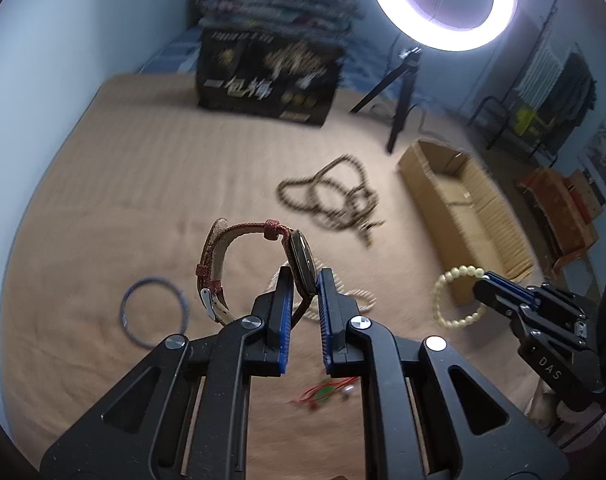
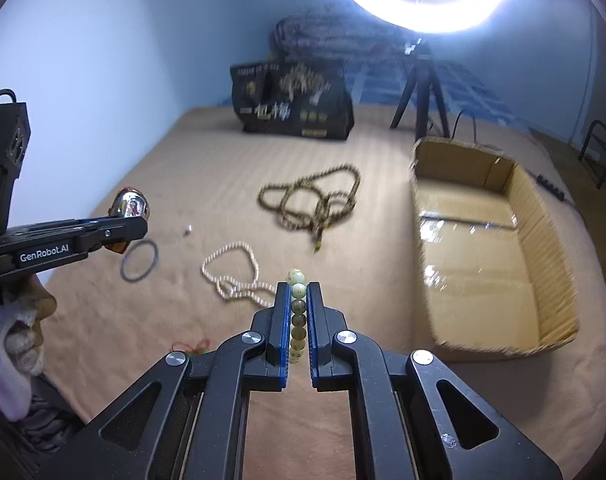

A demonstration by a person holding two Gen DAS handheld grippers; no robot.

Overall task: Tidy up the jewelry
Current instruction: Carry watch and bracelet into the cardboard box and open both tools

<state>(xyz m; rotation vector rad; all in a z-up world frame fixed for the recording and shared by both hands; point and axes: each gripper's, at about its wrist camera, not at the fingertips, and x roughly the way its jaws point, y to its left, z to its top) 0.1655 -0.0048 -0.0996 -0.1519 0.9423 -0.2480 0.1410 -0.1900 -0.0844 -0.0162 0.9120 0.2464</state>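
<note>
My left gripper (image 1: 305, 280) is shut on a wristwatch (image 1: 301, 262) with a red strap and holds it above the tan bed cover. In the right wrist view the left gripper (image 2: 137, 226) sits at the left with the watch's shiny case (image 2: 129, 202). My right gripper (image 2: 297, 290) is shut on a pale green bead bracelet (image 2: 297, 312); the bracelet also shows in the left wrist view (image 1: 457, 294), held by the right gripper (image 1: 483, 280). An open cardboard box (image 2: 523, 240) lies to the right; it also shows in the left wrist view (image 1: 463, 216).
On the bed lie a long brown bead necklace (image 2: 315, 200), a white pearl necklace (image 2: 239, 276), a dark bangle (image 2: 139, 260), a red string piece (image 2: 195, 346) and a small silver item (image 2: 187, 230). A black printed box (image 2: 295, 104) and a ring light tripod (image 2: 421, 92) stand at the back.
</note>
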